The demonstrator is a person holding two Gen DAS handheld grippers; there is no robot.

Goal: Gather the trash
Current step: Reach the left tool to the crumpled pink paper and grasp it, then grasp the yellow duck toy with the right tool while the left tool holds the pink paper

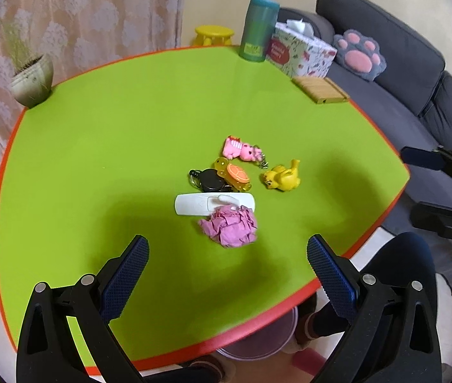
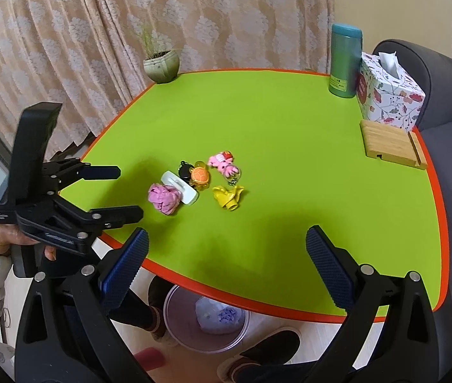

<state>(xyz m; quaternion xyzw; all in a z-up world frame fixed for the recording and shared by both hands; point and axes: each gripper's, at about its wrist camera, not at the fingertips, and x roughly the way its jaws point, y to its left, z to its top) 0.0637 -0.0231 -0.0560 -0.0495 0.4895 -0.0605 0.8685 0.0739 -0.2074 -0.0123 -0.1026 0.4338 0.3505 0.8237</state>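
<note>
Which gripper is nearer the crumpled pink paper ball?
Left. The left gripper, open, sits just beside the pink paper ball at the table edge. The right gripper, also open, hangs farther back over the near edge.

A home living room is showing here: patterned curtains [image 2: 194,16] are hanging behind a green table [image 2: 290,121], with a grey sofa [image 1: 401,73] and paw-print cushion [image 1: 360,54] sitting beside it.

Patterned curtain [image 2: 130,25] behind, grey sofa [image 1: 401,73] beside green table [image 1: 130,146].
</note>
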